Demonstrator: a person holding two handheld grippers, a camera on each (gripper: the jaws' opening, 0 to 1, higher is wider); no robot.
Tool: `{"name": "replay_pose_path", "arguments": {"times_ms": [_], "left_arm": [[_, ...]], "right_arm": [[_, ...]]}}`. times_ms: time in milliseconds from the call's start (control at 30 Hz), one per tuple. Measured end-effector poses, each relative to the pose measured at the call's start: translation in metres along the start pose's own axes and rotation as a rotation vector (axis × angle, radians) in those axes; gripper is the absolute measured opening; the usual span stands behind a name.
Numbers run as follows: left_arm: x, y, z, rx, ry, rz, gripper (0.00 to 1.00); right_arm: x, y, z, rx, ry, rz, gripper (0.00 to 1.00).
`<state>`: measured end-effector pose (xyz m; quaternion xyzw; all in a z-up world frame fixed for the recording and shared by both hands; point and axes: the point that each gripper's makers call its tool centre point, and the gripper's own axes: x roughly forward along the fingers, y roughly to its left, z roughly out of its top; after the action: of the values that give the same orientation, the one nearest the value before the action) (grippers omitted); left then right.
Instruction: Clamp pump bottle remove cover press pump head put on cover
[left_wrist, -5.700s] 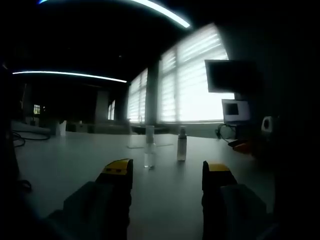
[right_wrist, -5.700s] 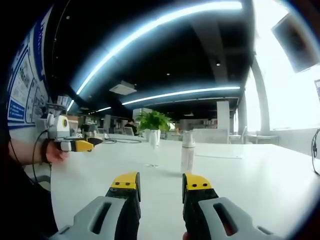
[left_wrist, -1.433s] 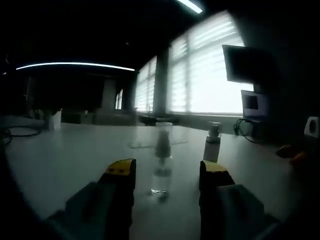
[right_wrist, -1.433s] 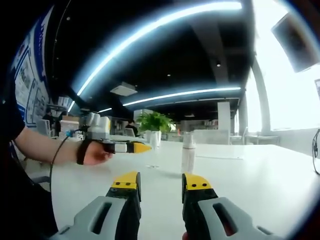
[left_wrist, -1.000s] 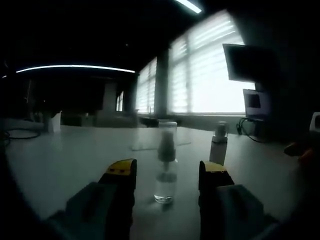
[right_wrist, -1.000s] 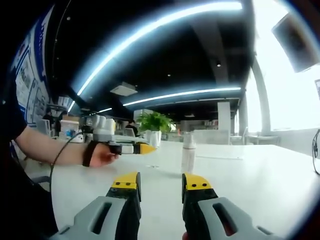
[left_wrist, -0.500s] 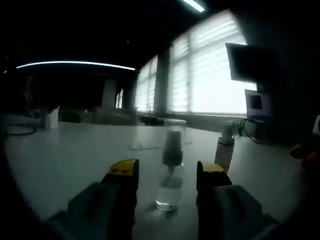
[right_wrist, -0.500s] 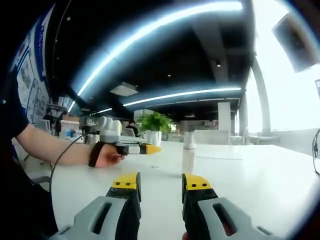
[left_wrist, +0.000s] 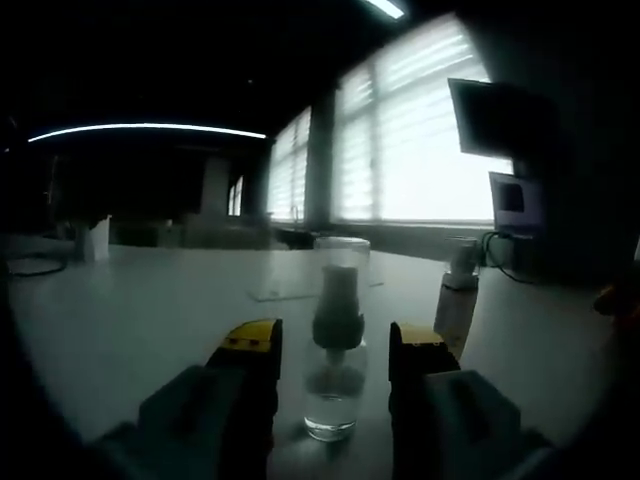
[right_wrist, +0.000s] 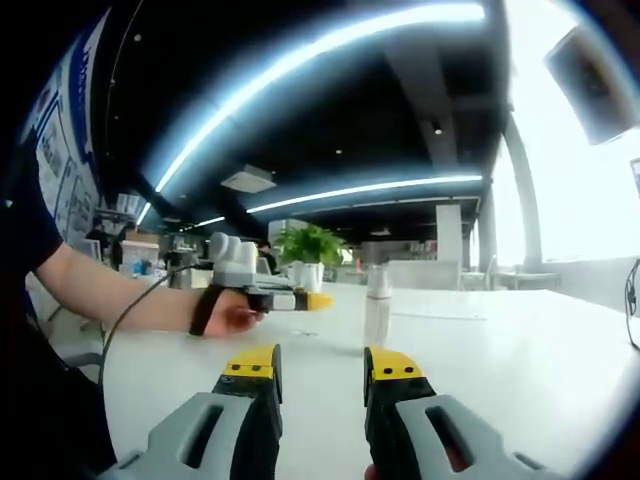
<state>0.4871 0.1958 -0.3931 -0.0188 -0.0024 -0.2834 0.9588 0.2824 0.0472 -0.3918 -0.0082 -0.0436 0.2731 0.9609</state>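
1. Bottle (left_wrist: 335, 345) with a clear cover (left_wrist: 341, 290) stands upright on the white table (left_wrist: 130, 320), right between my left gripper's (left_wrist: 333, 345) yellow-tipped jaws in the left gripper view.
2. I see a gap on each side of the bottle, so the left jaws stand apart and are not touching it.
3. A second bottle (left_wrist: 457, 300), small and white, stands upright on the table just past the right-hand jaw in that view, apart from the clear one.
4. In the right gripper view my right gripper (right_wrist: 321, 367) sits low over the table, jaws parted with nothing between them.
5. The white bottle (right_wrist: 376, 310) stands ahead of those jaws, well apart from them.
6. My left hand (right_wrist: 230, 315) reaches in from the left there, its yellow tip pointing toward the bottle.
7. A potted plant (right_wrist: 305, 245) stands behind.
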Motion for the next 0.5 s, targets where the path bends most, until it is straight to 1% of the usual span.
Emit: {"name": "replay_pose_path", "arguments": {"times_ms": [100,167,267,367,467,500], "left_arm": [[0.0,0.003,0.0,-0.006,0.0,0.005,0.31],[0.0,0.001,-0.001,-0.012,0.0,0.002,0.28],[0.003,0.0,-0.006,0.008,0.02,-0.002,0.28],[0.004,-0.003,-0.007,0.009,0.026,-0.003,0.27],[0.004,-0.003,-0.01,0.01,0.039,0.003,0.25],[0.005,0.0,-0.012,0.009,0.05,0.01,0.25]], "right_arm": [[0.0,0.0,0.0,0.0,0.0,0.0,0.27],[0.0,0.0,0.0,0.0,0.0,0.0,0.27],[0.0,0.0,0.0,-0.003,0.001,0.001,0.27],[0.0,0.0,0.0,-0.005,0.001,-0.001,0.27],[0.0,-0.001,0.0,-0.005,0.002,-0.001,0.27],[0.0,0.0,-0.001,-0.005,0.002,-0.001,0.27]]}}
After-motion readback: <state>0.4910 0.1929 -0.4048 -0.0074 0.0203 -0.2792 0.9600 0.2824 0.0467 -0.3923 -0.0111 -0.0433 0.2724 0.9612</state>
